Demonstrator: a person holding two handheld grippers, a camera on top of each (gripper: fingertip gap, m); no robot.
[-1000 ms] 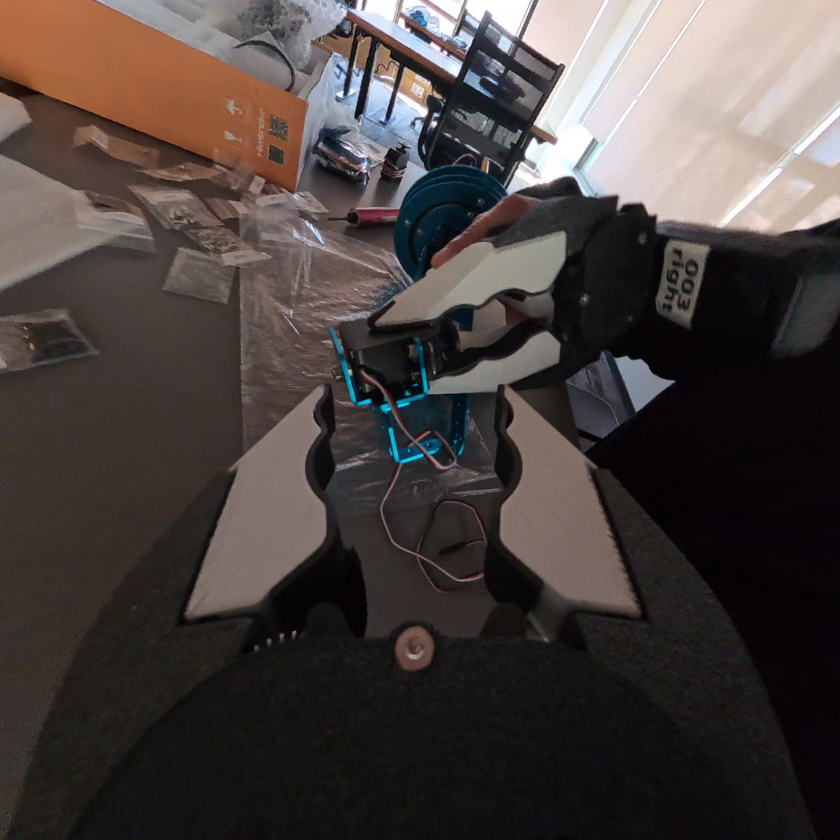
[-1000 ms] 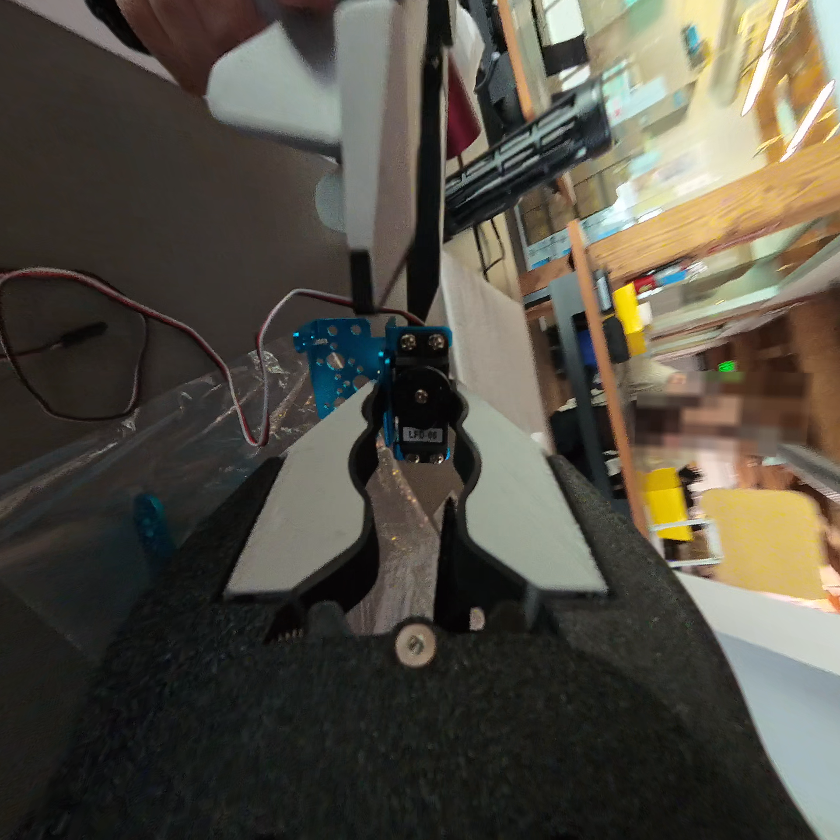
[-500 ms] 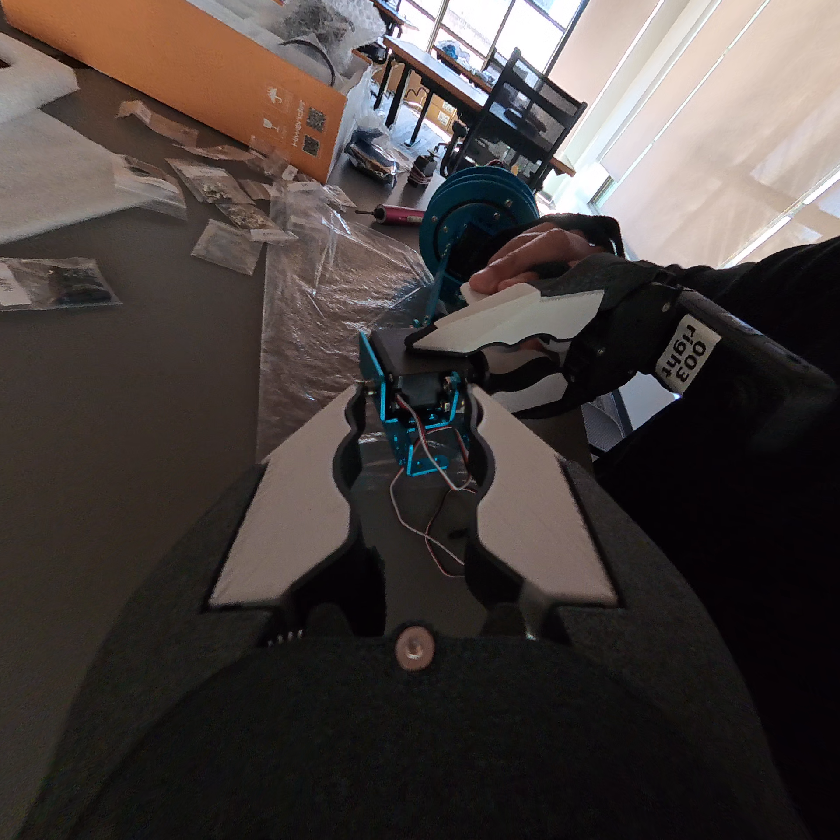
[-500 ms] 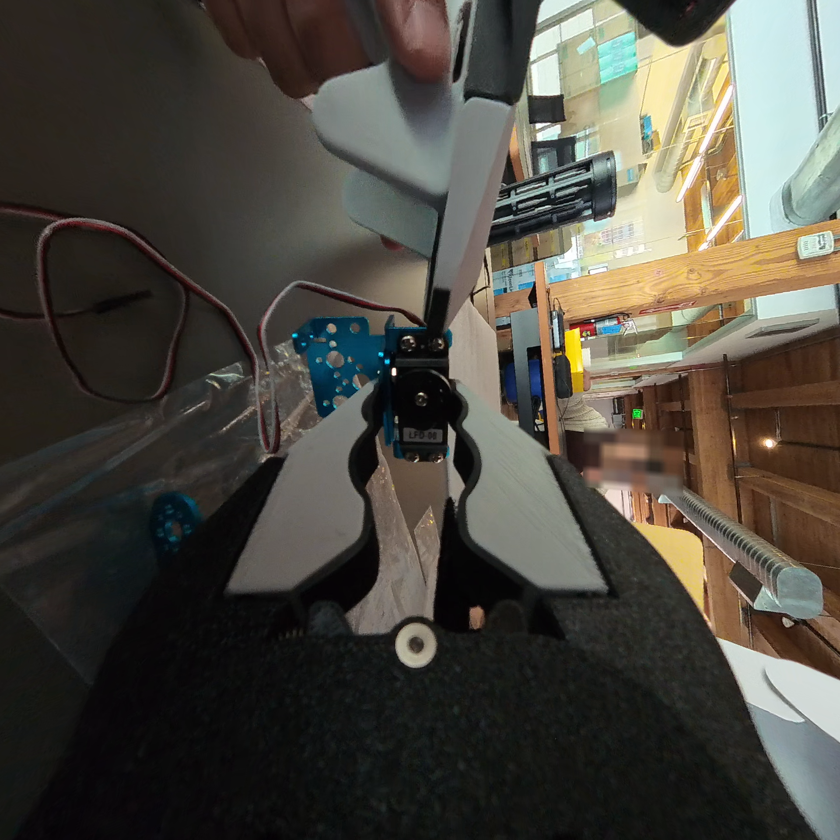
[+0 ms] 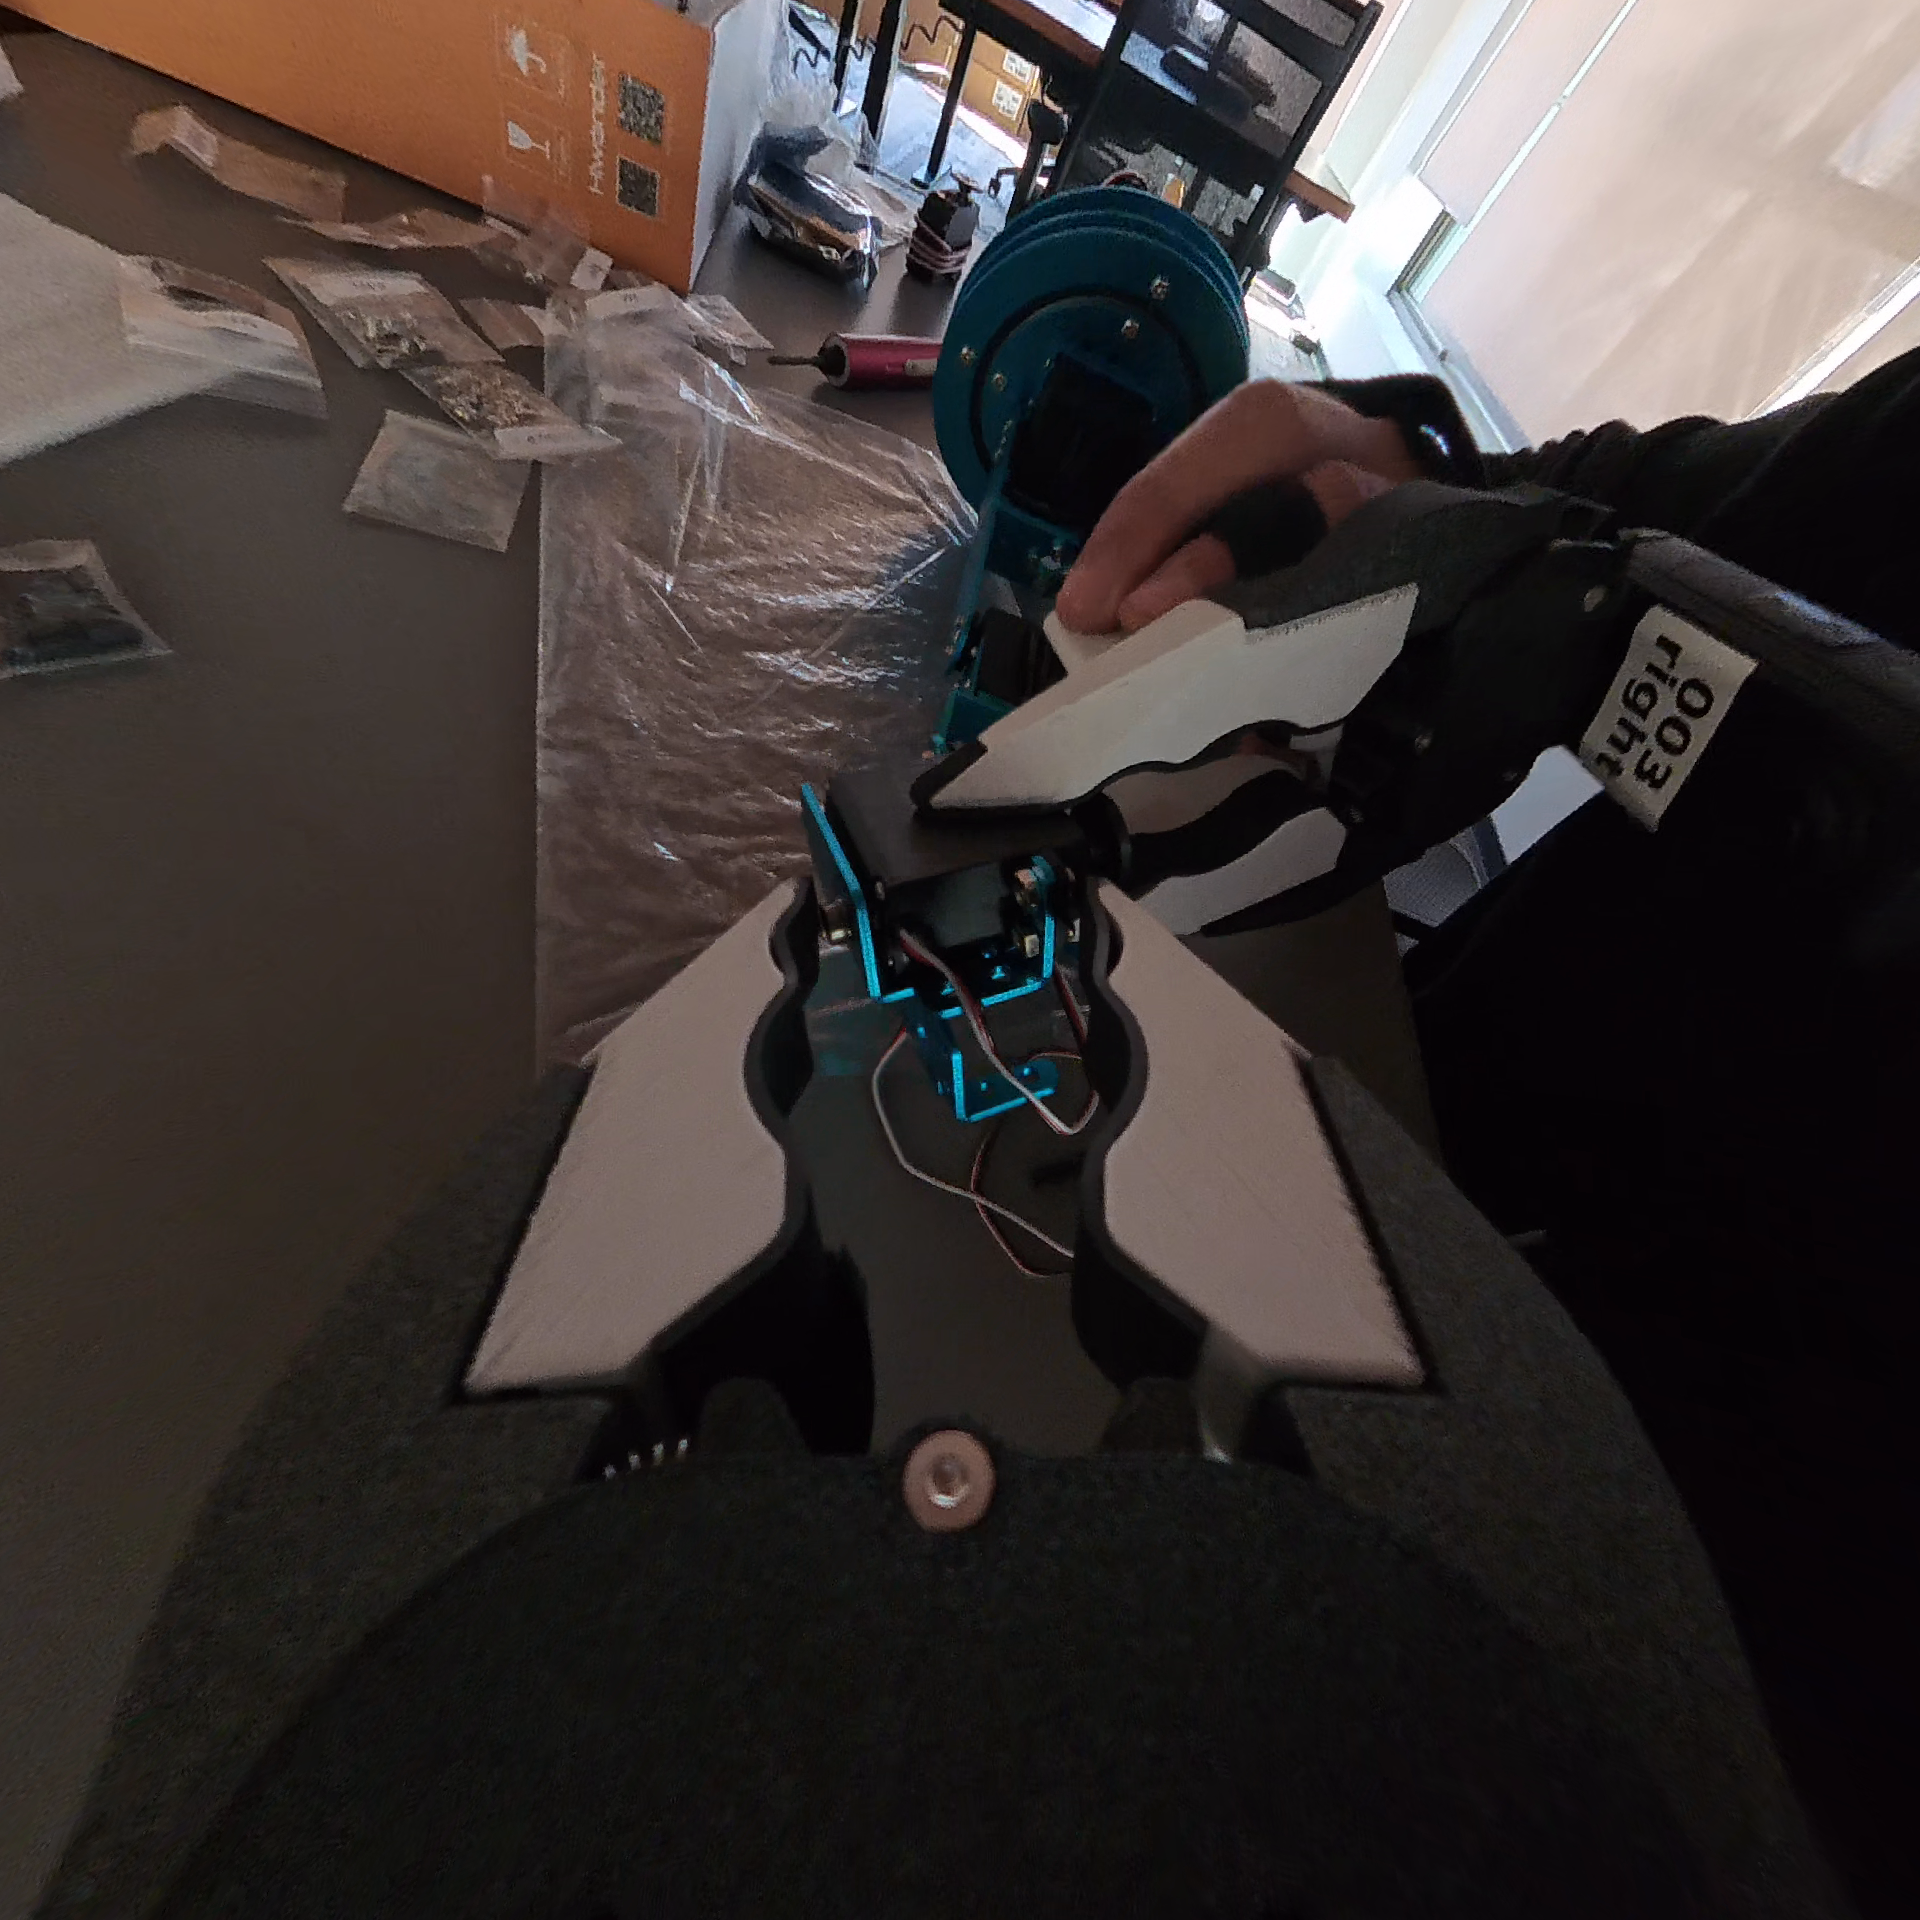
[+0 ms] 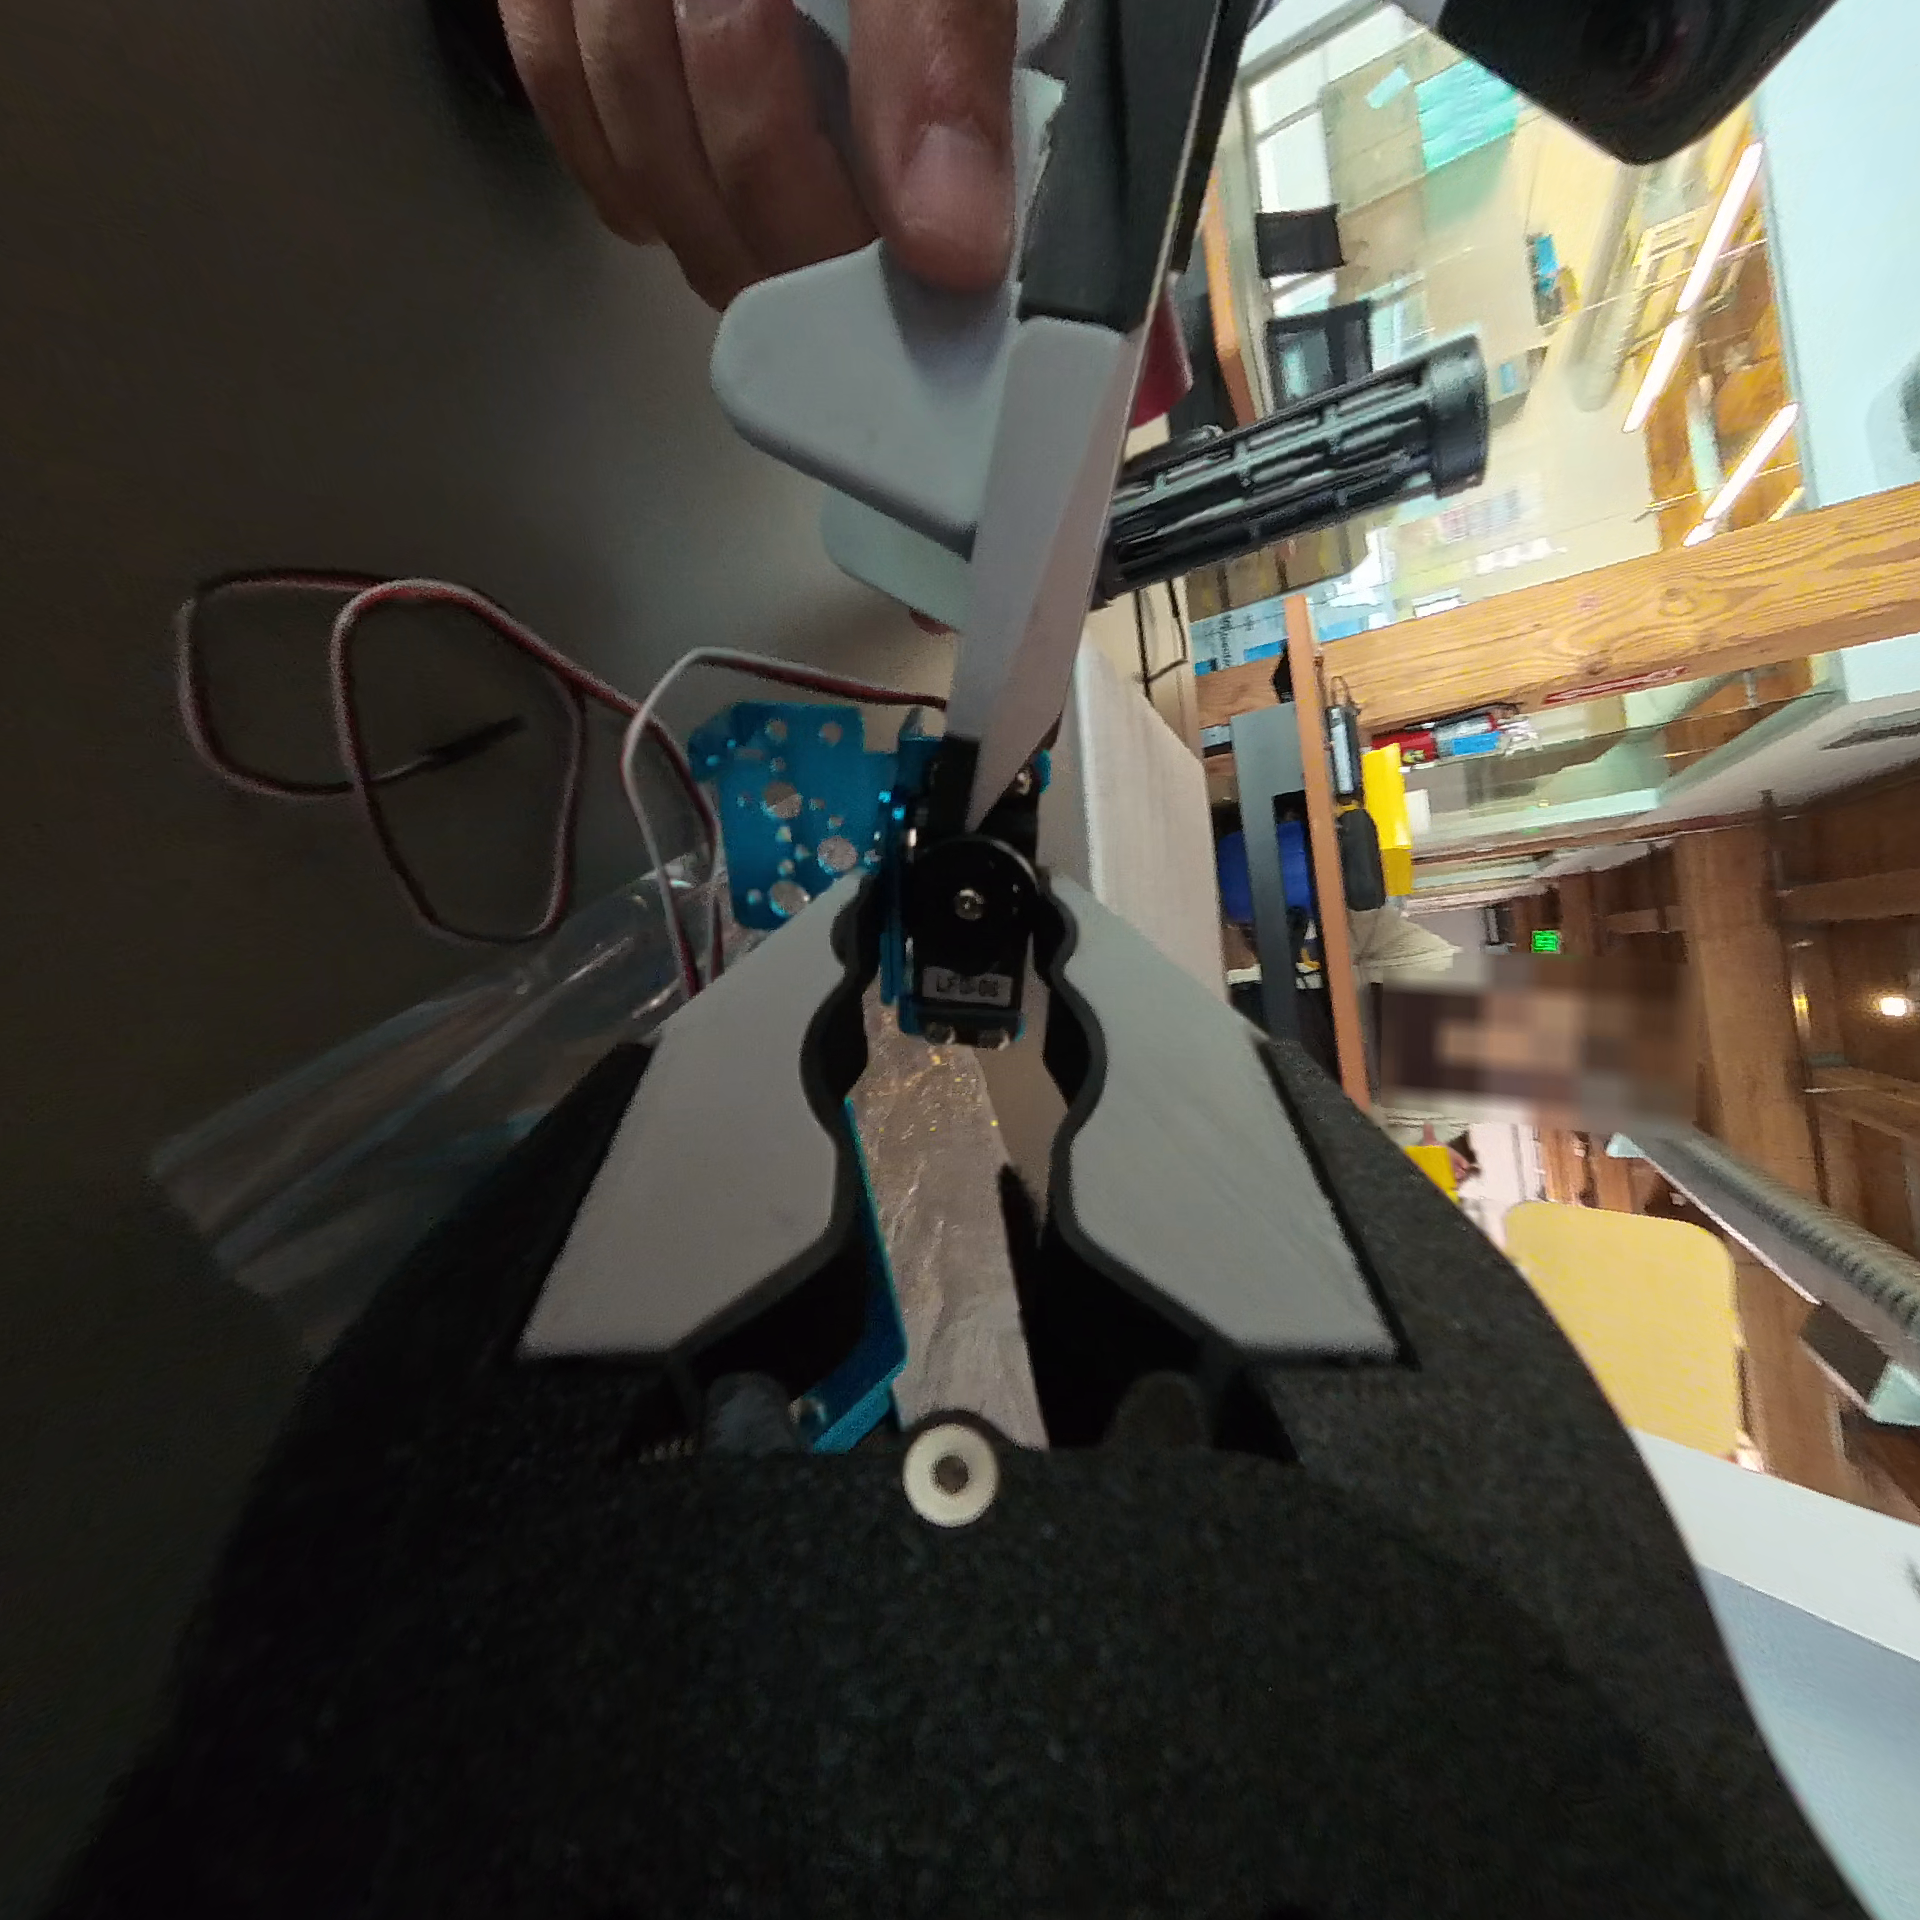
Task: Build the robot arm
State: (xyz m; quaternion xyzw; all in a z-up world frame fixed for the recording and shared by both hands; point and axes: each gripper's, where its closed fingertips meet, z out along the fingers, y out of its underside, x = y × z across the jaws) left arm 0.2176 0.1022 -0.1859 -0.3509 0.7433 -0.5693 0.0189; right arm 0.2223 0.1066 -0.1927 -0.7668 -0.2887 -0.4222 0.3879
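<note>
- Looking along the left gripper (image 5: 940, 914) in the left wrist view: fingers drawn close on both flanks of a blue bracket (image 5: 977, 1049) carrying a black servo (image 5: 935, 883), at twelve o'clock just past the tips. Cannot tell whether pressing or merely beside.
- Reaching in from three o'clock, right gripper (image 5: 1023, 826) clamped on the servo, one finger on its top face, the other beneath; seemingly held off the dark table (image 5: 260, 883).
- Trailing toward six o'clock, a thin lead (image 5: 966, 1184).
- Lying farther off: clear plastic bag (image 5: 707, 623) at eleven, blue disc assembly (image 5: 1091, 312) at twelve, parts packets (image 5: 436, 478) and orange box (image 5: 416, 94) at ten.
- Turning to the right wrist view: narrowed jaws pinching the servo's two sides at twelve; left gripper entering edge-on from one o'clock, tip touching the servo's far end.
- Judging by looks: light, rigid, smooth, so liable to swivel in a pinch. Best taken on flat servo faces or bracket plate, never by the floppy lead.
- Showing only in the left view: table clutter and the over-under hold. Showing only in the right: the servo's round hub, the bracket's perforations at eleven, the lead's loop at nine.
</note>
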